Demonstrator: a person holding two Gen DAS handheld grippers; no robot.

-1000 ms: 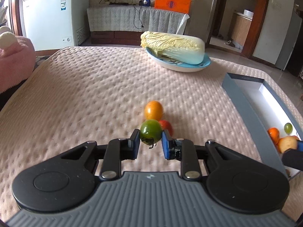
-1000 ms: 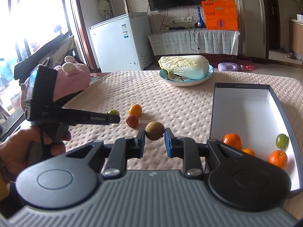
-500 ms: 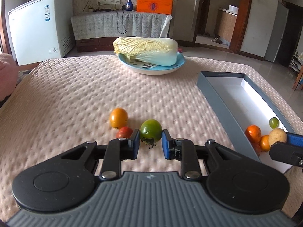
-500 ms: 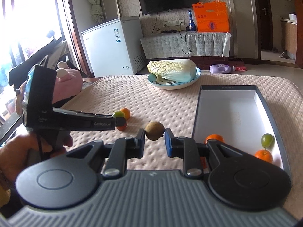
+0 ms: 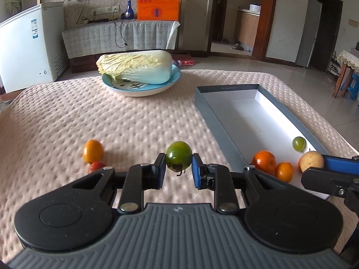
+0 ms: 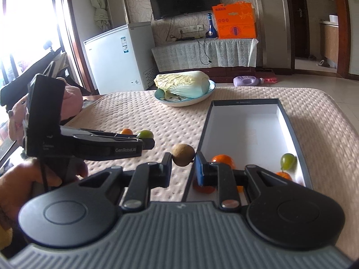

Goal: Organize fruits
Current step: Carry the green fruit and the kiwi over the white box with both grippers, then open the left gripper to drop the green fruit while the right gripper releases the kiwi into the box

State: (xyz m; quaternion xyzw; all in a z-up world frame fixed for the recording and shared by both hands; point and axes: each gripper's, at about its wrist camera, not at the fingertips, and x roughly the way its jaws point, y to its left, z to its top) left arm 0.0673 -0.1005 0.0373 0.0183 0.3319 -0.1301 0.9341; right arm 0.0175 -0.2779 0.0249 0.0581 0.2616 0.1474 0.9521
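My left gripper is shut on a green tomato and holds it above the quilted table, left of the grey box. My right gripper is shut on a brown kiwi-like fruit, held near the box's near left corner; in the left wrist view it shows as a pale fruit over the box. The box holds oranges and a green grape. An orange fruit and a red one lie on the table.
A blue plate with a napa cabbage stands at the back of the table. A pink plush toy sits at the left edge. A white freezer stands beyond the table.
Both grippers have swung right toward the box with their fruits. The orange and red fruits now sit further left in the left wrist view; the right gripper is near the box corner.
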